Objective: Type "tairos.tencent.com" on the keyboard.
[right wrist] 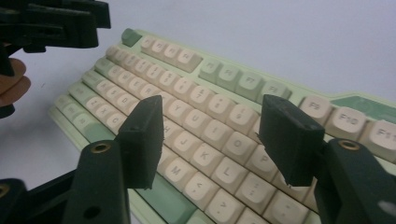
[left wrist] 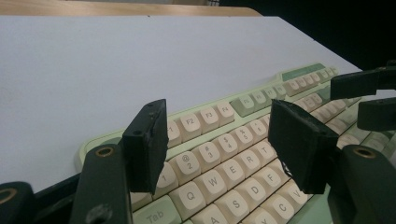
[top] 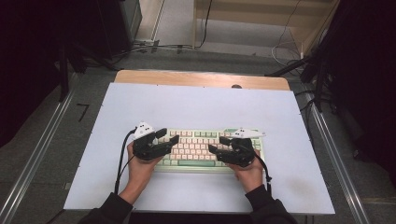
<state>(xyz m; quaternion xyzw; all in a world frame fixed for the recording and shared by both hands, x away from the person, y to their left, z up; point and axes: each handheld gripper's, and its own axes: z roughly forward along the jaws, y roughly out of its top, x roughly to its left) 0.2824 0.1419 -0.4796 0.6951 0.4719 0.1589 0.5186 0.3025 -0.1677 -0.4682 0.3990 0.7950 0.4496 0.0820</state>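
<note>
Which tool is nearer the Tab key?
Left. The left tool hovers open over the keyboard's left end, with the Tab key just below it. The right tool hovers open above the J, K and L keys, towards the other end.

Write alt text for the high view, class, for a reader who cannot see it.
Two hands each hold a black tool over a green and cream keyboard on a white table: the left tool and right tool both hang open, holding nothing.
</note>
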